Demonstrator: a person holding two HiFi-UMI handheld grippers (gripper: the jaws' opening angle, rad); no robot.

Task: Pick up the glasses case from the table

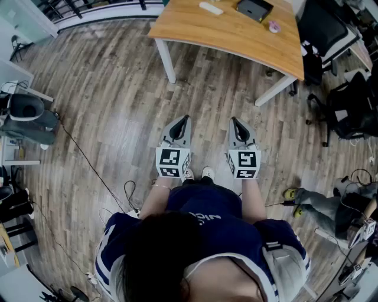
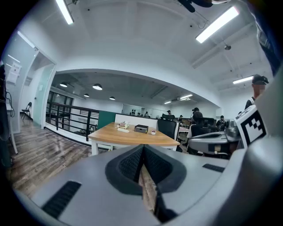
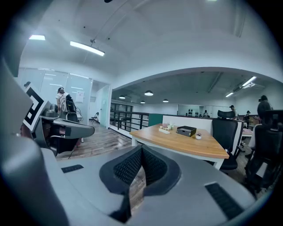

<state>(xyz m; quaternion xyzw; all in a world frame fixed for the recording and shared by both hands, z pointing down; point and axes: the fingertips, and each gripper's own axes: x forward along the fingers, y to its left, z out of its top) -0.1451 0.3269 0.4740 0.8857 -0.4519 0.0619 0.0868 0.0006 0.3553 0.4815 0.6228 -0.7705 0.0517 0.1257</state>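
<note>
Case (image 1: 255,9): dark box on the table (image 1: 236,41), right half, towards the far edge — untouched.
Left gripper (image 1: 183,120): jaws together, empty — over the floor (image 1: 118,88), well apart from the table.
Right gripper (image 1: 235,121): jaws together, empty, beside the left.

**Head cam:** above the person, facing steeply down at the floor (image 1: 118,88); table (image 1: 236,35) well apart, upper right of frame.

**L & R gripper cams:** low, approx. level, sighting along the left gripper (image 2: 143,148) and right gripper (image 3: 141,150) toward the same table, mid-frame.

**Shared:** table in all 3 views. Each gripper cam also catches the other gripper at its frame edge.
</note>
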